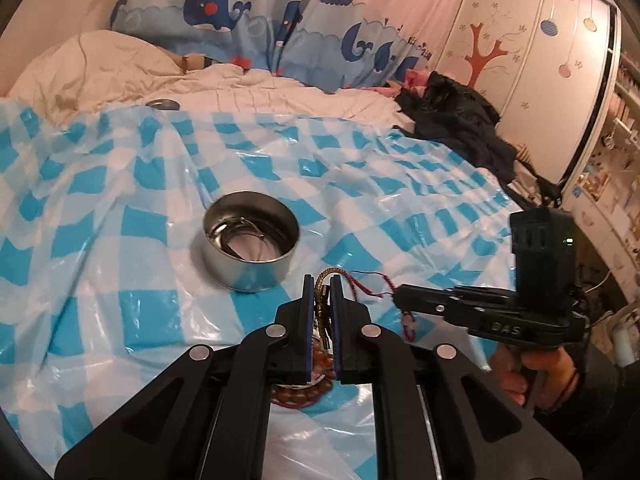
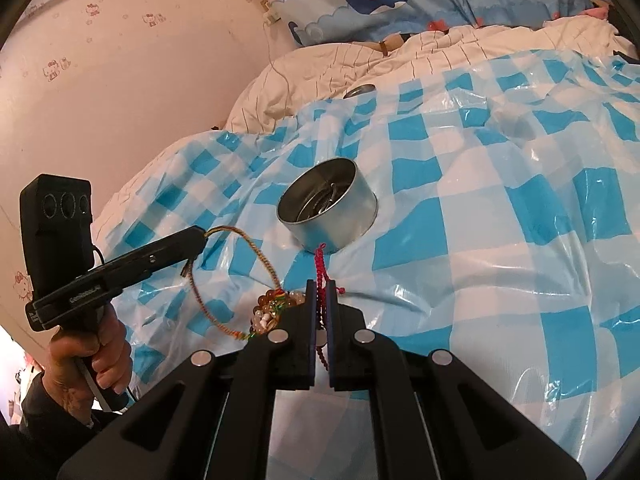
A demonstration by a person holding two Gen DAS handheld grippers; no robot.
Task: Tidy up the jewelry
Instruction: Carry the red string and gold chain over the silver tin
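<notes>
A round silver metal tin (image 1: 251,245) stands upright and open, with thin silvery chains or bangles (image 1: 240,232) coiled on its bottom. At about five o'clock from the tin, a woven olive-and-gold cord bracelet (image 2: 244,280) hangs in a loop, its top end raised and its low end reaching a heap of amber, white and brown bead bracelets (image 2: 276,308) lying on the cover. A braided red cord bracelet (image 2: 320,268) rises upright just at six o'clock of the tin, its upper tip close to the tin's wall.
</notes>
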